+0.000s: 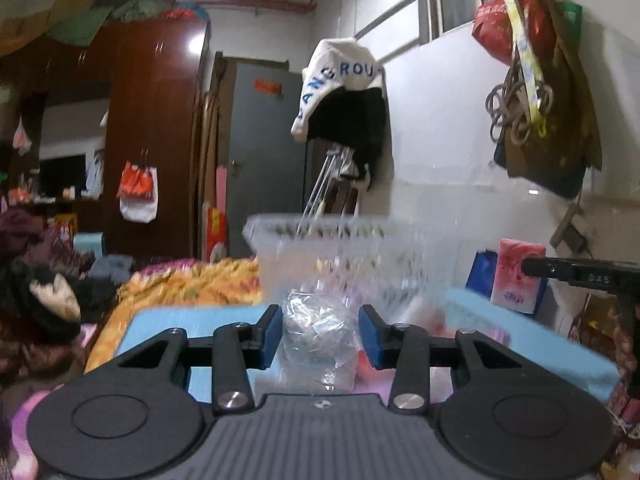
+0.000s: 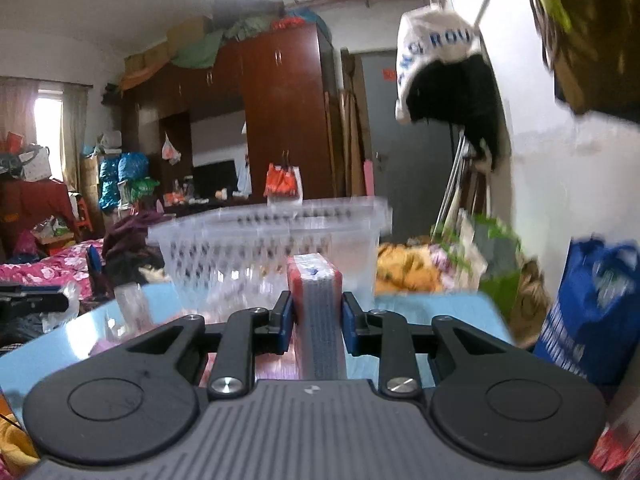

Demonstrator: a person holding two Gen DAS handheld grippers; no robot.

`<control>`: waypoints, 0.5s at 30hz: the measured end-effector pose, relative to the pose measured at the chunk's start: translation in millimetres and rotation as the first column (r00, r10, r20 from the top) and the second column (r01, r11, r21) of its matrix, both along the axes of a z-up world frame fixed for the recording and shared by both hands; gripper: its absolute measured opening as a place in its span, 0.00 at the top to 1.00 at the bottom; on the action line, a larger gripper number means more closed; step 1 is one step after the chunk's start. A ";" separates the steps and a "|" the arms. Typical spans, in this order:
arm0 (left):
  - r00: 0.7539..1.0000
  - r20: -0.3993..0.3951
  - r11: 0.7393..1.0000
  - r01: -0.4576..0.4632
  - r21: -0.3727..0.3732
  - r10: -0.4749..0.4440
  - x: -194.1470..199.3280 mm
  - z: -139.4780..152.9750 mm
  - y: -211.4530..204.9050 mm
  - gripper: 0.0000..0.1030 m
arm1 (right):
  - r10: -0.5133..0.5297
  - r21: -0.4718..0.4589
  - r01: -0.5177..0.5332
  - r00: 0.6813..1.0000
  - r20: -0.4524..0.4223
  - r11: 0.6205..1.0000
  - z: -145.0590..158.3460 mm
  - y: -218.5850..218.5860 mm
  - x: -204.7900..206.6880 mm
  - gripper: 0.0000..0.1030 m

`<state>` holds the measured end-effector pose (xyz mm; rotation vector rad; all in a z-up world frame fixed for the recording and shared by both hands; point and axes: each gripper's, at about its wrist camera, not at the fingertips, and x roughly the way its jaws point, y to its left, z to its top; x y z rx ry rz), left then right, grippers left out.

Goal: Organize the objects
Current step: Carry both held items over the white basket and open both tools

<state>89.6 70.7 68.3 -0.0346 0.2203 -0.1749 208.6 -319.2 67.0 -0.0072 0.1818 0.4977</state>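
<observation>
Clear bag (image 1: 320,340) between left tongs (image 1: 320,334) — untouched

Straight ahead of both grippers the clear basket (image 1: 320,256) stands on the blue tabletop (image 1: 192,324) and blocks the way forward. The left gripper (image 1: 320,336) has a crinkled plastic bag (image 1: 320,332) between its jaws; the right gripper (image 2: 316,318) has a pack (image 2: 318,304) filling its gap. Left of the basket, bare tabletop is free. To the right, a blue bag (image 2: 592,312) and the wall (image 1: 440,120) close the side. A hanging jacket (image 1: 344,96) is above.
</observation>
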 end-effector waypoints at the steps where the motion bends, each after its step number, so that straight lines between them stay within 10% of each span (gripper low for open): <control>1: 1.000 0.008 1.000 0.004 0.009 -0.005 7.0 10.9 -4.3 0.56 | 0.000 -0.007 0.000 1.000 0.013 1.000 11.0 2.9 1.4 0.73; 7: 0.999 -0.033 0.999 0.022 0.023 -0.022 96.4 77.3 -31.7 0.56 | 0.002 -0.089 0.007 0.994 0.111 0.996 74.1 52.1 45.5 0.73; 15: 0.982 -0.189 0.997 -0.018 -0.069 0.004 196.0 57.4 -30.2 0.48 | -0.014 -0.170 0.022 0.999 0.047 0.985 71.3 96.4 118.2 0.69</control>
